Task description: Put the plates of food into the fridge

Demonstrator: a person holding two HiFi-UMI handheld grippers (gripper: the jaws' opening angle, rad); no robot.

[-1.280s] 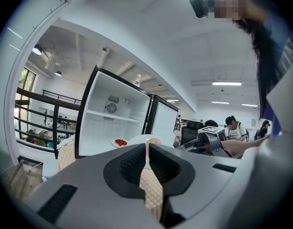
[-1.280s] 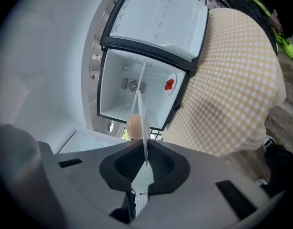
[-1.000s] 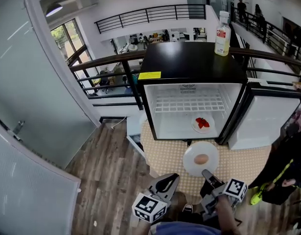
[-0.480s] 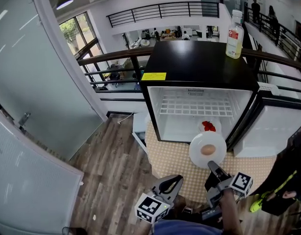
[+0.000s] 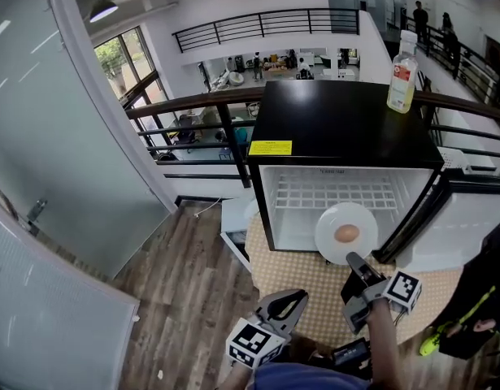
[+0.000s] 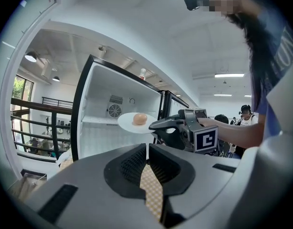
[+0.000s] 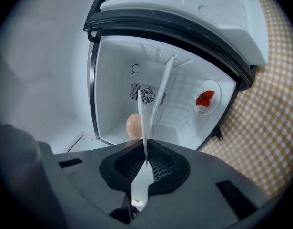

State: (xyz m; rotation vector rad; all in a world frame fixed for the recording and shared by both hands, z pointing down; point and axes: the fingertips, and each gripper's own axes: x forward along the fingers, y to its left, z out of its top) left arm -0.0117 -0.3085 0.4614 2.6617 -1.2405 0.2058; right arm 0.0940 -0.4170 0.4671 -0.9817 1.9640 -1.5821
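the right gripper [image 5: 355, 265] was clamped on the near rim of the egg plate [image 5: 331, 238], held at the open fridge [image 5: 339, 124] mouth with the cavity just beyond, while the left gripper [image 5: 289, 303], jaws together and empty, sat nearer.

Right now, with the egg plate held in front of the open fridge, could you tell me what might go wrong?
The right claw pinches the plate only at its rim, so a tilt could roll the loose egg off. The strawberry plate already sits on the fridge floor; sliding this one in low could bump it.
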